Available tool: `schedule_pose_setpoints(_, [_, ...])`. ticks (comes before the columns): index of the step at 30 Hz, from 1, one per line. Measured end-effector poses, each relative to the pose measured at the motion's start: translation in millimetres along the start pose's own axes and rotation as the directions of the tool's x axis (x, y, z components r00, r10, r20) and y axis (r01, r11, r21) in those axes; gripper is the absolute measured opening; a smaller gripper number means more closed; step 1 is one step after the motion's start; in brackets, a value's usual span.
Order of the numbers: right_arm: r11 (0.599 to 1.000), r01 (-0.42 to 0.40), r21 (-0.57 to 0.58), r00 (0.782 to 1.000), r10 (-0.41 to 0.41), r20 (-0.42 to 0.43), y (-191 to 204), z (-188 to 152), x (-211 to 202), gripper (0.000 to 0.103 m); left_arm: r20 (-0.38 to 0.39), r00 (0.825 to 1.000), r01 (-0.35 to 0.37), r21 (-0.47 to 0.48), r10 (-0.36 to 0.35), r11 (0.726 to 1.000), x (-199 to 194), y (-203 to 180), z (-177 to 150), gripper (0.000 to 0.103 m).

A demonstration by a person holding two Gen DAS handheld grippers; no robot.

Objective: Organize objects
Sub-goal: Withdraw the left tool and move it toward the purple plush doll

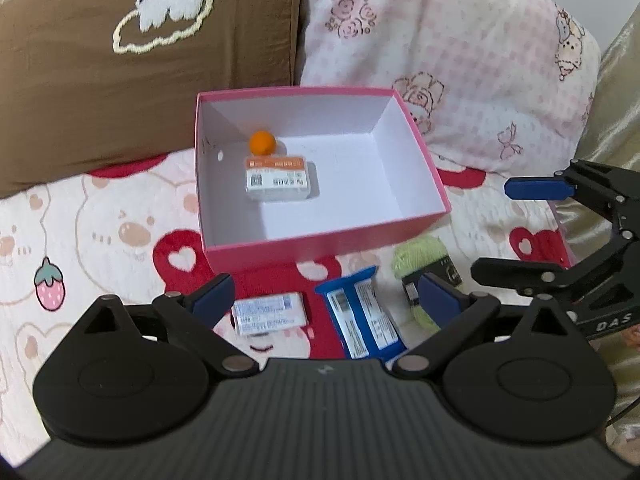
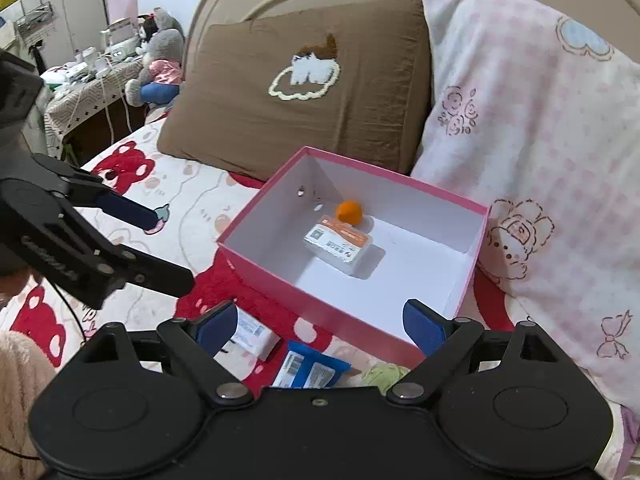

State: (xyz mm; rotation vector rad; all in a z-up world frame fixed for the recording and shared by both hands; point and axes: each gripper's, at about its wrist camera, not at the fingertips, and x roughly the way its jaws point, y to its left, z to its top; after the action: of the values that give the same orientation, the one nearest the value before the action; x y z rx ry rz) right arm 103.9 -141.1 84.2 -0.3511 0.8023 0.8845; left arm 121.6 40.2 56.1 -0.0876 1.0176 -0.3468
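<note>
A pink box (image 1: 320, 242) with a white inside lies on the bed. In it are an orange ball (image 1: 262, 142) and a small white carton with an orange label (image 1: 278, 178). In front of the box lie a white packet (image 1: 270, 314), a blue packet (image 1: 364, 320) and a green yarn ball (image 1: 424, 264). My left gripper (image 1: 326, 294) hovers open over the packets, holding nothing. My right gripper (image 1: 491, 230) stands open at the box's right corner, also without anything. The right wrist view shows the box (image 2: 304, 304), ball (image 2: 349, 211), carton (image 2: 338, 246), my right gripper (image 2: 318, 312) and left gripper (image 2: 174, 248).
A brown pillow (image 1: 120, 80) and a pink-patterned pillow (image 1: 460, 60) lean behind the box against the headboard (image 2: 256, 4). The blanket (image 1: 100, 220) has red bear prints. A cluttered side table with a plush toy (image 2: 160, 60) stands far left. A fuzzy sleeve (image 2: 16, 380) shows.
</note>
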Motion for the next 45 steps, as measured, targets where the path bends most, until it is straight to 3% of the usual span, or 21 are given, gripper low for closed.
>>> schedule_pose_setpoints(5, [0.998, -0.056, -0.001, 0.998, 0.056, -0.016, 5, -14, -3, 0.092, -0.021, 1.000, 0.000, 0.014, 0.000, 1.000, 4, 2, -15, 0.099])
schedule_pose_setpoints(9, [0.995, -0.092, -0.031, 0.995, 0.091, -0.038, 13, -27, -4, 0.092, -0.031, 0.999, 0.038, -0.045, -0.039, 0.998, 9, 8, -26, 0.099])
schedule_pose_setpoints(17, [0.985, -0.134, -0.105, 0.987, 0.124, -0.098, 35, -44, -7, 0.092, -0.063, 0.995, 0.076, -0.010, -0.077, 0.997, 11, 2, -47, 0.099])
schedule_pose_setpoints(25, [0.963, -0.238, -0.126, 0.956, 0.209, -0.208, 56, -66, 15, 0.092, -0.181, 0.980, 0.087, 0.029, -0.081, 0.996, 43, -9, -82, 0.099])
schedule_pose_setpoints(32, [0.939, -0.322, -0.121, 0.919, 0.280, -0.278, 72, -87, 40, 0.092, -0.247, 0.966, 0.084, 0.006, -0.080, 0.996, 68, -2, -106, 0.099])
schedule_pose_setpoints(39, [0.935, -0.354, -0.014, 0.886, 0.331, -0.326, 75, -103, 71, 0.092, -0.272, 0.959, 0.073, -0.030, -0.078, 0.997, 83, 5, -124, 0.097])
schedule_pose_setpoints(43, [0.949, -0.314, -0.008, 0.890, 0.291, -0.351, 82, -114, 87, 0.092, -0.287, 0.955, 0.065, -0.057, -0.078, 0.996, 91, 9, -133, 0.095])
schedule_pose_setpoints(45, [0.947, -0.322, 0.016, 0.881, 0.306, -0.361, 84, -118, 94, 0.092, -0.313, 0.947, 0.063, -0.058, -0.078, 0.996, 97, 10, -138, 0.091])
